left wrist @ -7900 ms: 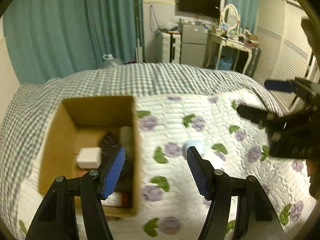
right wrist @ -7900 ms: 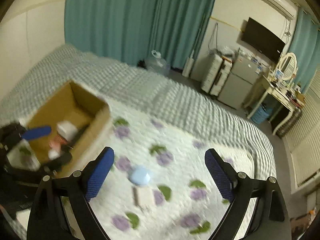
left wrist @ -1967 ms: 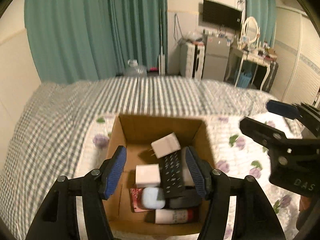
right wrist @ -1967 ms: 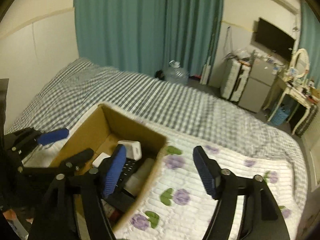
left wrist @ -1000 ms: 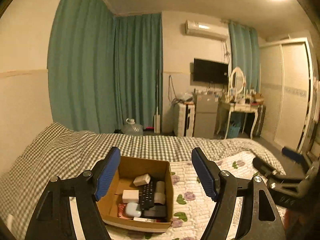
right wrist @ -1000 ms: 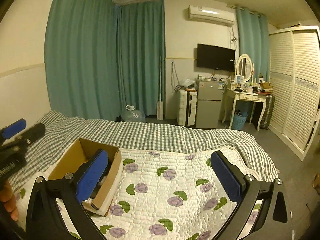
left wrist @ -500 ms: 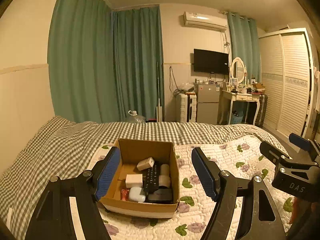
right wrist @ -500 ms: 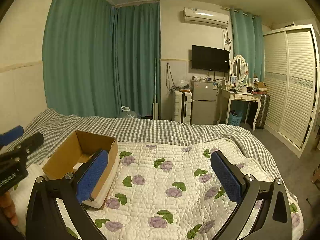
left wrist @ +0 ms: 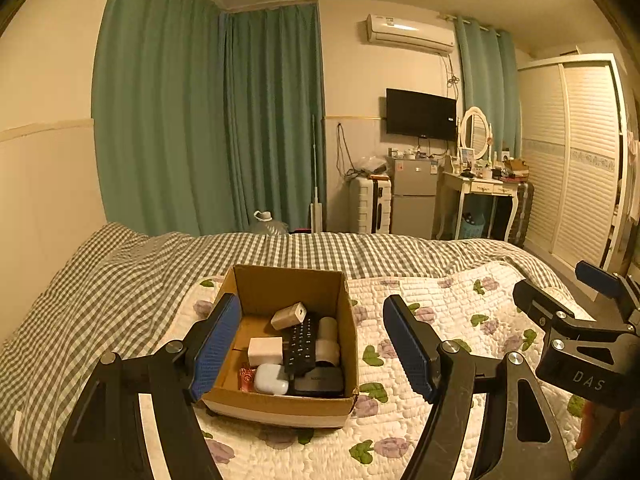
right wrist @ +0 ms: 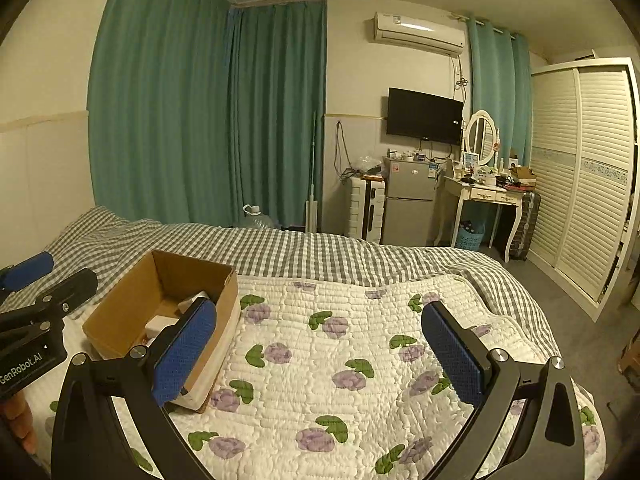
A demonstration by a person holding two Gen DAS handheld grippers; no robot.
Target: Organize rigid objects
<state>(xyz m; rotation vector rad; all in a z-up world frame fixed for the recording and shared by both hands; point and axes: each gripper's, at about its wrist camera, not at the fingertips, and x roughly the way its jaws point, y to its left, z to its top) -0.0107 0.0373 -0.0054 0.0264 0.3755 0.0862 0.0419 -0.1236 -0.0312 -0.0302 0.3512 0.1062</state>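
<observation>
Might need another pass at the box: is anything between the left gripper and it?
Nothing visible. The left gripper, jaws open and empty, faces the box over bare quilt. The right gripper is off to the side, also open.

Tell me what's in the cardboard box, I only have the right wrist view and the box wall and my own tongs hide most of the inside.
Observer: A black remote lies down the middle of the cardboard box, with a white charger cube on its left.
Operator: Anything nearer the front wall?
Observer: A white earbud case, next to a flat black device.
Operator: Are the left tongs holding something?
Observer: No, the left tongs are open and empty.
</observation>
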